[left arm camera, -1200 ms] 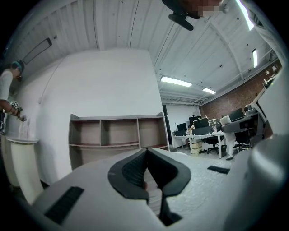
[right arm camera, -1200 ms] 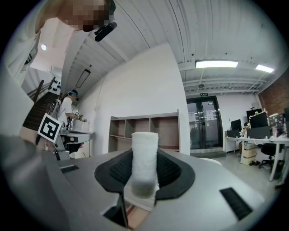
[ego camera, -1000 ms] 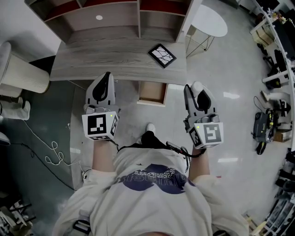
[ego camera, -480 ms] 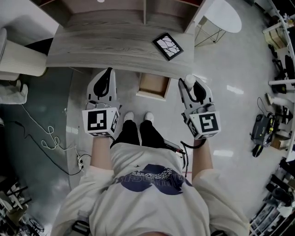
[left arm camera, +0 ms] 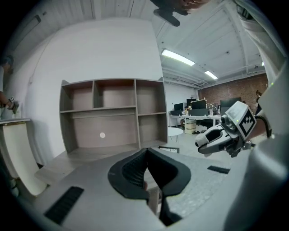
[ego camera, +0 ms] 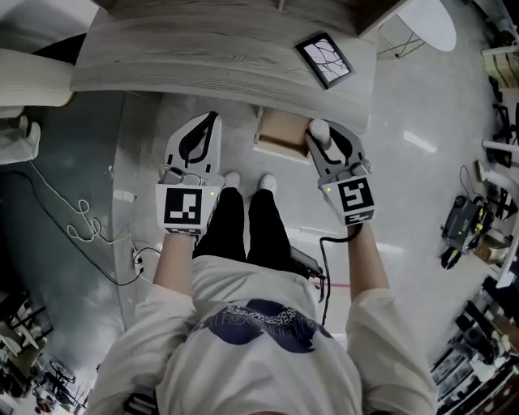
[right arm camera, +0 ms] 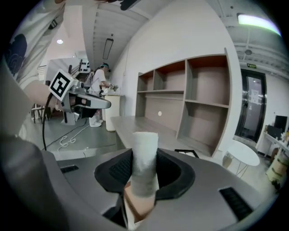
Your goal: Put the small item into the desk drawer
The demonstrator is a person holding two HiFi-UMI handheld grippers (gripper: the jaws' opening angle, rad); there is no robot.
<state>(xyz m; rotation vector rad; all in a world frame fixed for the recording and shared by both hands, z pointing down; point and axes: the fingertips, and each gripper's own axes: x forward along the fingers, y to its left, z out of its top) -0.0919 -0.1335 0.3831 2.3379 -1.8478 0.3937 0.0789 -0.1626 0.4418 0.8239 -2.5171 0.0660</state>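
My right gripper (ego camera: 318, 130) is shut on a small white cylindrical item (right arm camera: 144, 168), which stands upright between the jaws and shows as a white tip (ego camera: 319, 127) in the head view. It hovers at the right front corner of the open wooden drawer (ego camera: 278, 134), which is pulled out from under the grey wood desk (ego camera: 203, 49). My left gripper (ego camera: 211, 120) is shut with nothing in it (left arm camera: 146, 150), left of the drawer and in front of the desk edge. The drawer's inside is partly hidden by the right gripper.
A black-framed picture (ego camera: 324, 59) lies on the desk's right end, with shelf cubbies (left arm camera: 113, 113) behind. The person's legs and shoes (ego camera: 243, 185) stand between the grippers. A cable (ego camera: 81, 227) lies on the floor at left, and a round white table (ego camera: 426, 20) at right.
Both grippers have sunk and moved forward toward the desk front. The right one, still holding the white item, now reaches the drawer's corner. The head view has tilted lower.
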